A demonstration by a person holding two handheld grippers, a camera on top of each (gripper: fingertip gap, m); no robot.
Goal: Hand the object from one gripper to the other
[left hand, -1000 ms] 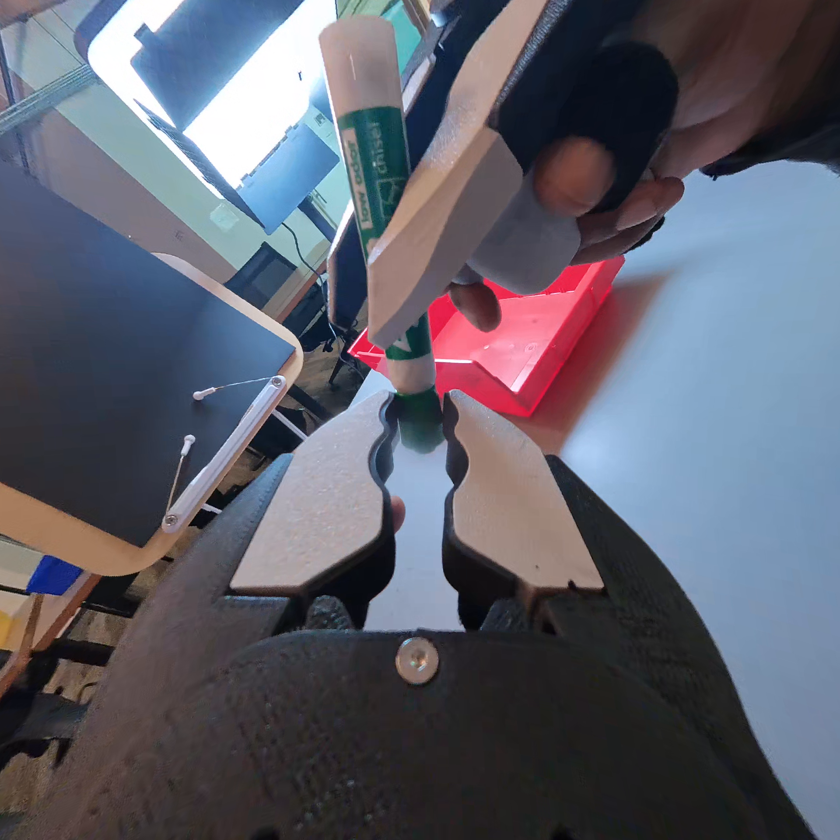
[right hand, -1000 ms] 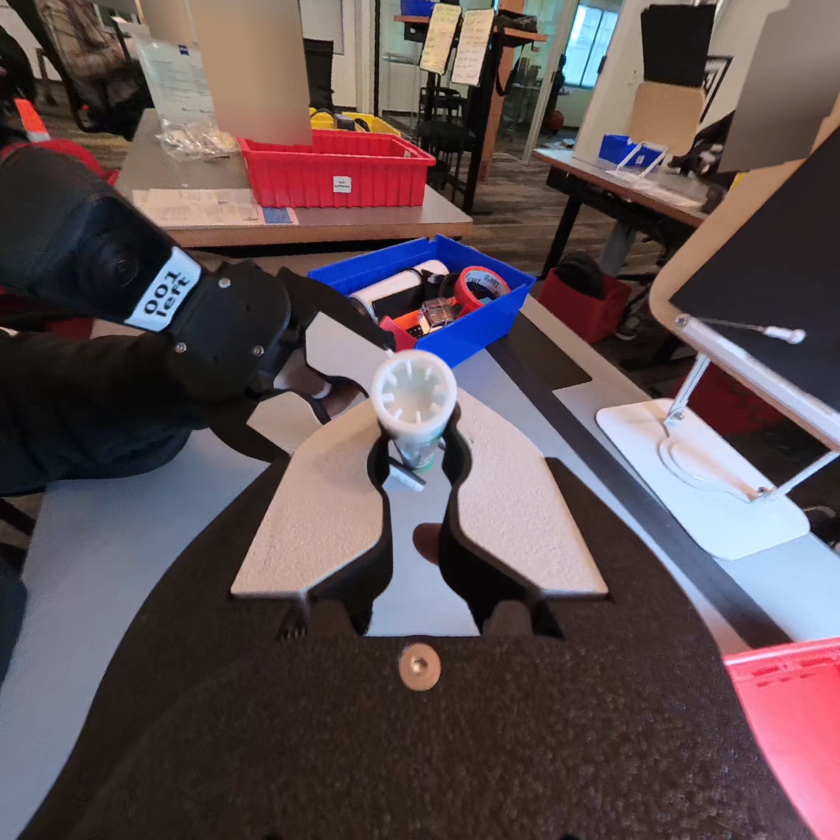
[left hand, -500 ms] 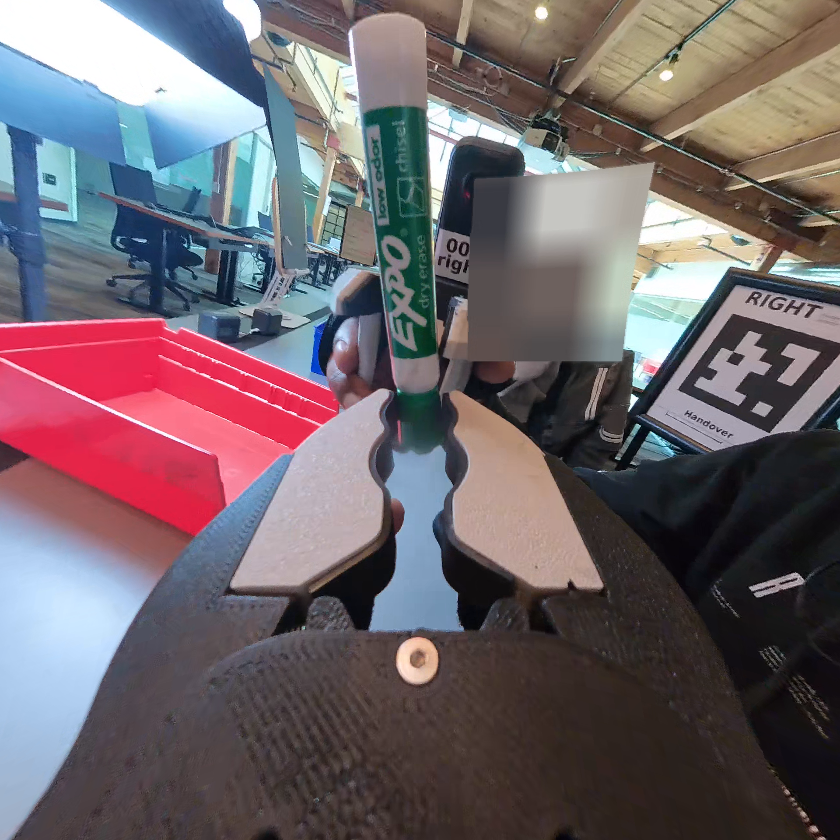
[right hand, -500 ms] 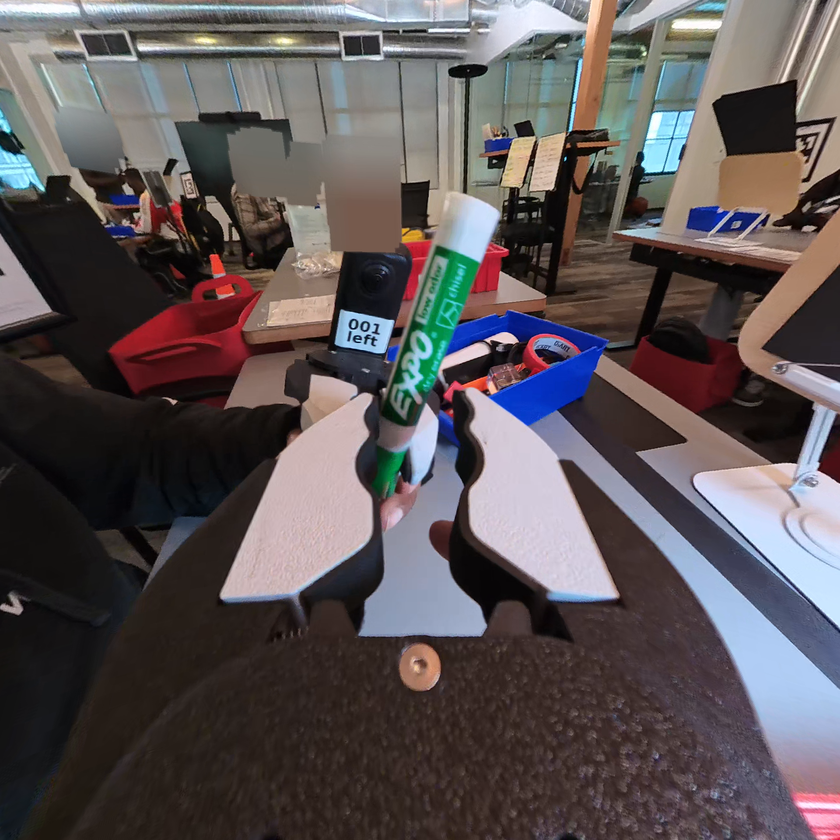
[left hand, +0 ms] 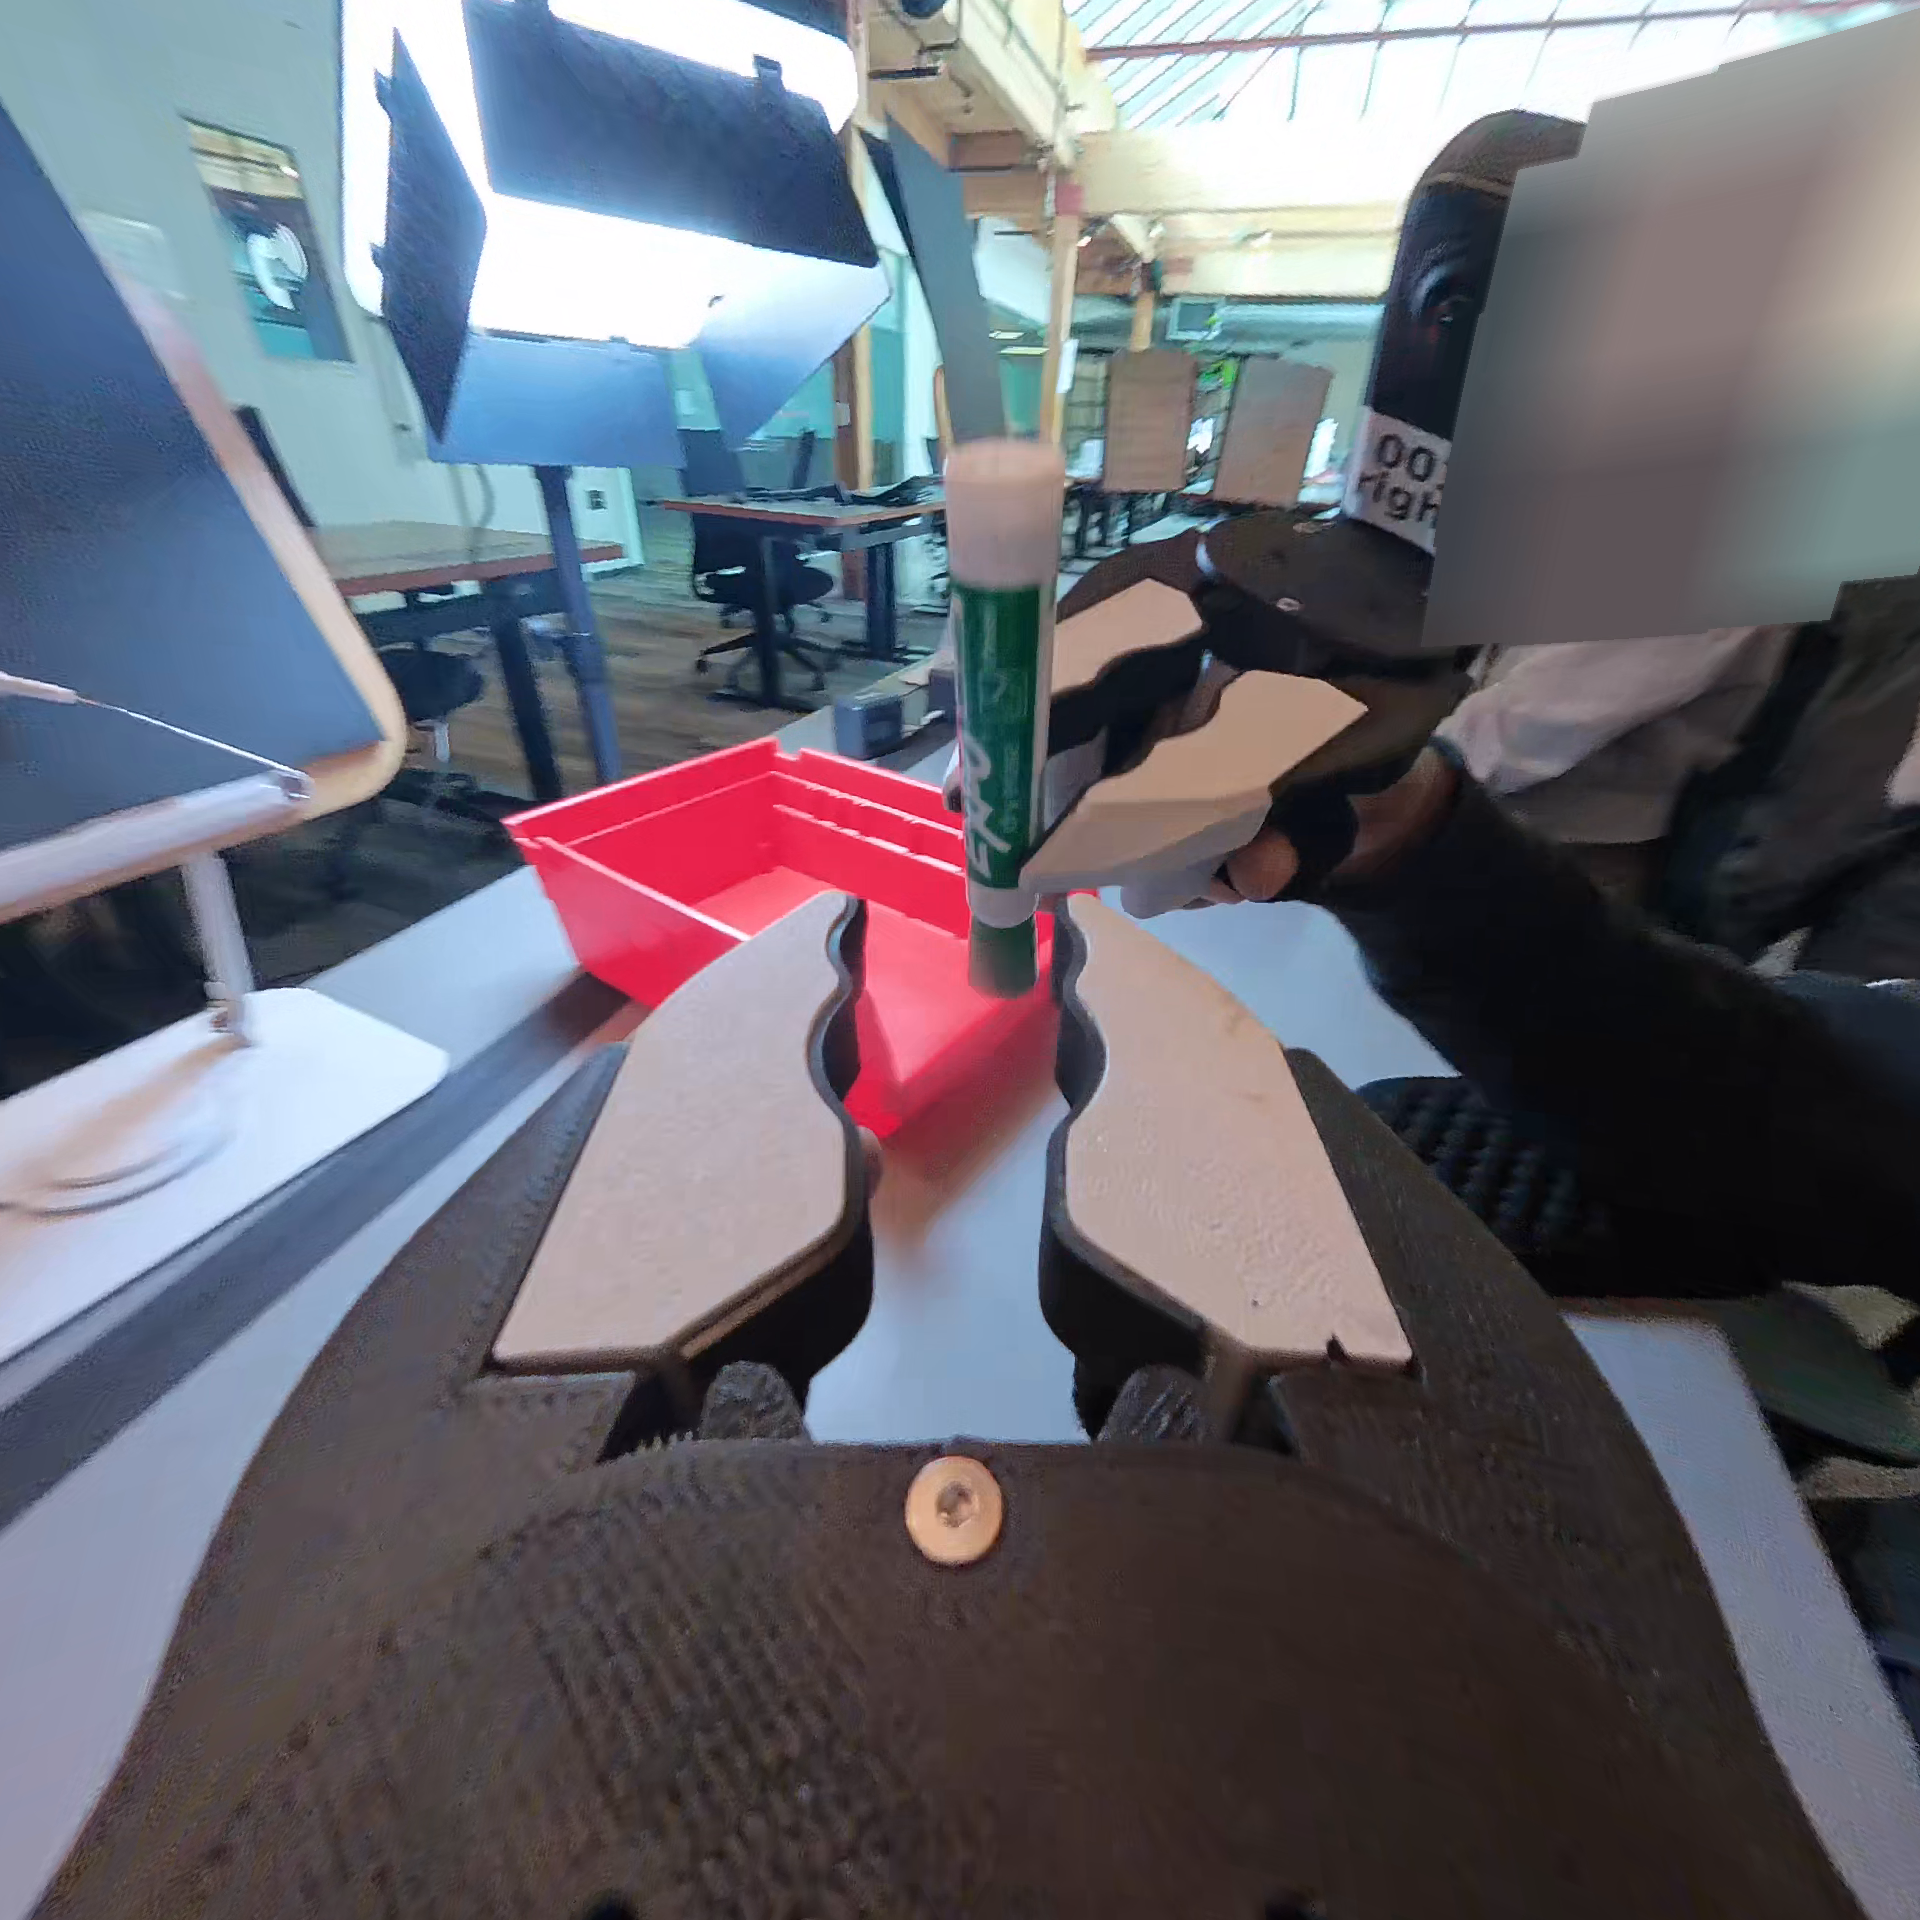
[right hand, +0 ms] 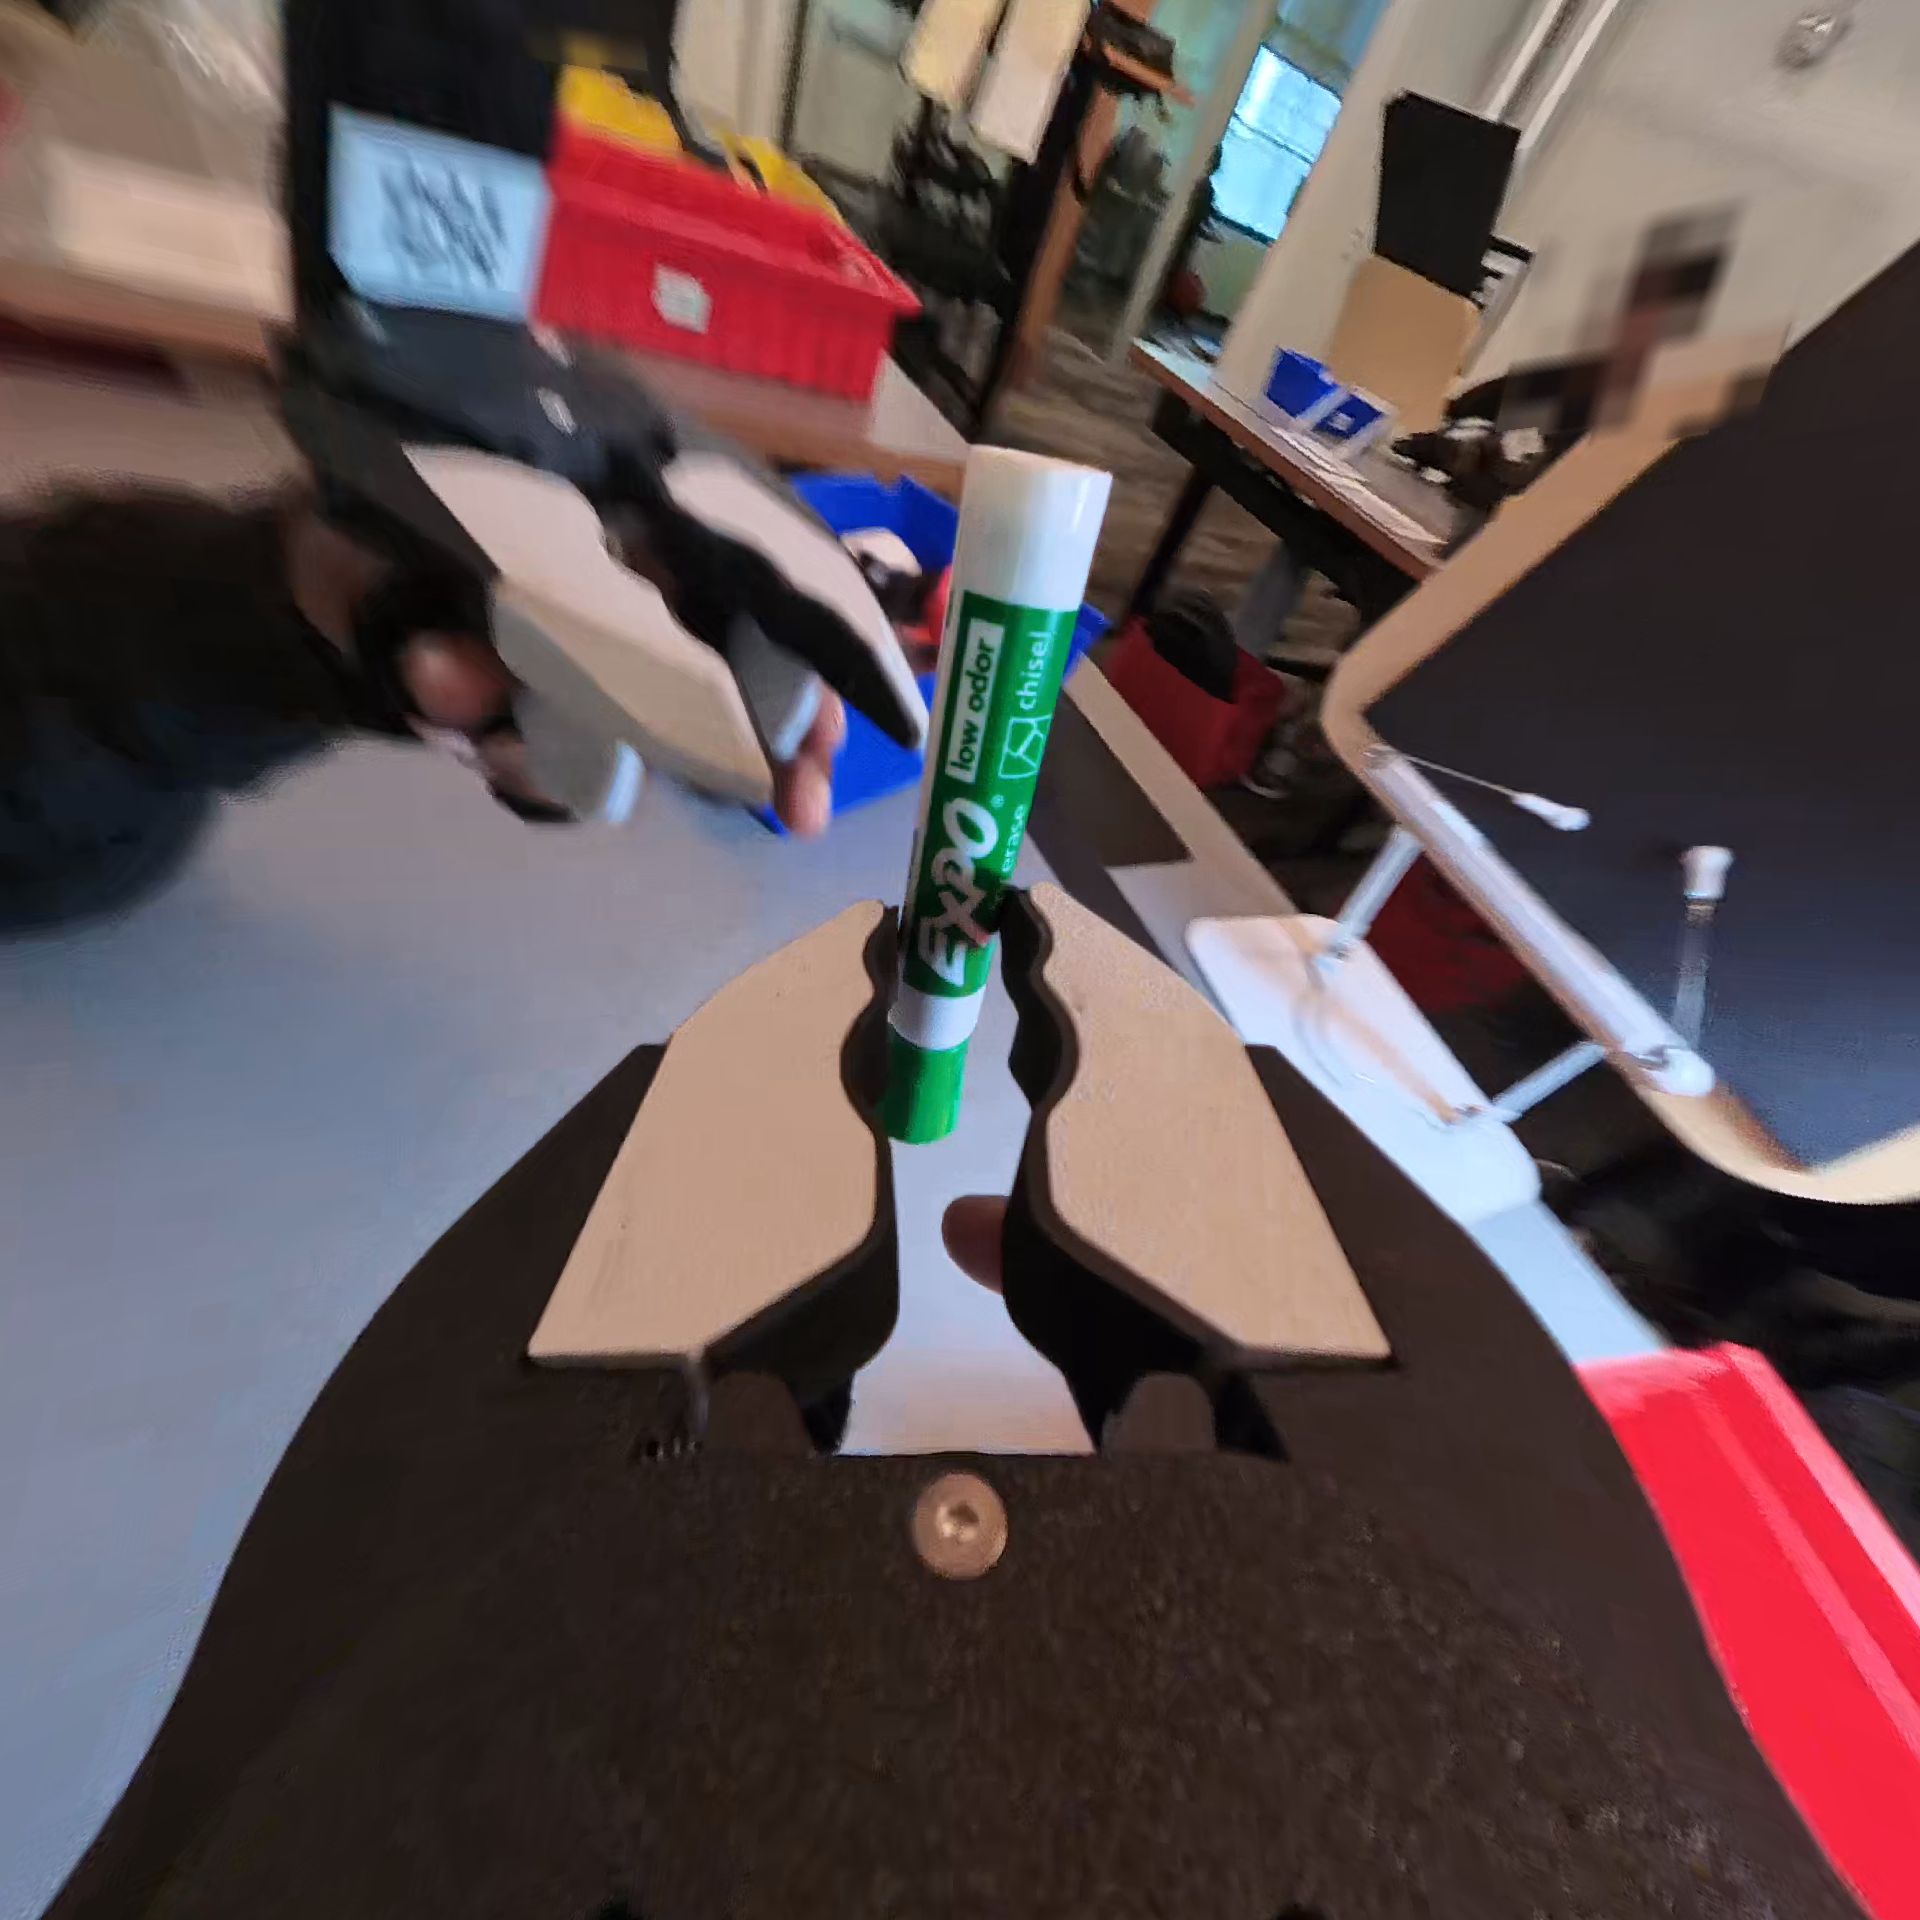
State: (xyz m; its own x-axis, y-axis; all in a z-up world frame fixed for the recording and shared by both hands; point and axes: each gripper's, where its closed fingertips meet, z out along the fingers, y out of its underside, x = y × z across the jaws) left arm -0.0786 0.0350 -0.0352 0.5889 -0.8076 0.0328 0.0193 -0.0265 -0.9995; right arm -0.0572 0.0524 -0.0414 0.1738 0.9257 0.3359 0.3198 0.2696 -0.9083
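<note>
A green-and-white dry-erase marker point(right hand: 997, 675) stands upright with its green cap end down. My right gripper point(right hand: 948, 914) is shut on its lower body, just above the cap. In the left wrist view the marker point(left hand: 997, 707) is held from the right by the right gripper point(left hand: 1039, 769). My left gripper point(left hand: 956, 920) is open, and the marker's cap end hangs close to its right fingertip point(left hand: 1075, 935) without being gripped. In the right wrist view the left gripper point(right hand: 842, 758) is blurred at the upper left, open and apart from the marker.
A red bin point(left hand: 727, 831) sits on the grey table point(right hand: 312, 1039) just beyond the left gripper; its corner shows at lower right point(right hand: 1766, 1507). A blue bin point(right hand: 862, 779) with small items lies behind. A black board on a white stand point(left hand: 156, 1122) is at the table's side point(right hand: 1662, 727).
Half a second ago my left gripper was shut on the cap end and my right was open around the marker. Now the right is shut on it and the left has opened.
</note>
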